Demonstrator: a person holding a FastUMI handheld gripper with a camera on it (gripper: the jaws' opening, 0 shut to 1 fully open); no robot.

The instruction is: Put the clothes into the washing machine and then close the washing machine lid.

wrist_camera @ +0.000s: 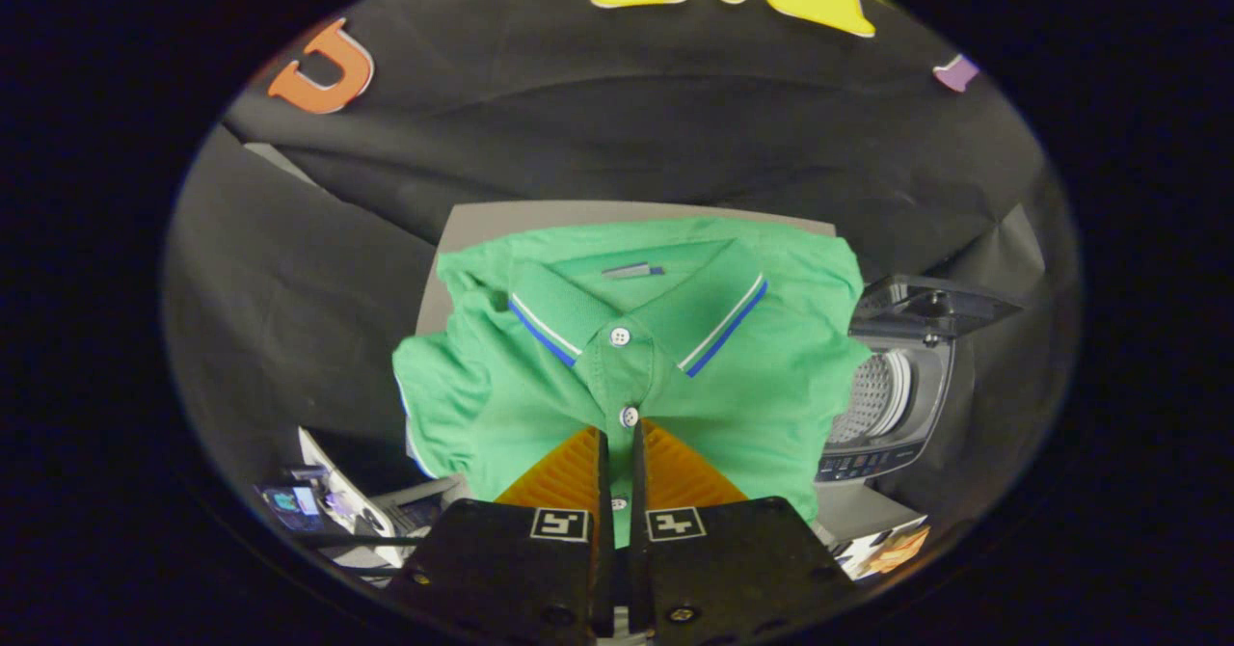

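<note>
Gripper (617,434) pinching green polo (627,357), neck tag illegible.

a grey counter (463,227) is seen in front of the black cloth wall (617,135). a lit screen (294,503) and some white gear (333,492) are set low at one side; details cannot be made out.

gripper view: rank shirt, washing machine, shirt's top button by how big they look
1. Green shirt, pinched between the gripper fingers, largest; but it hangs close to the camera, so true size against the washer is unsure.
2. Washing machine, lid up, beyond the shirt and partly hidden by it.
3. Top button, smallest.
</note>
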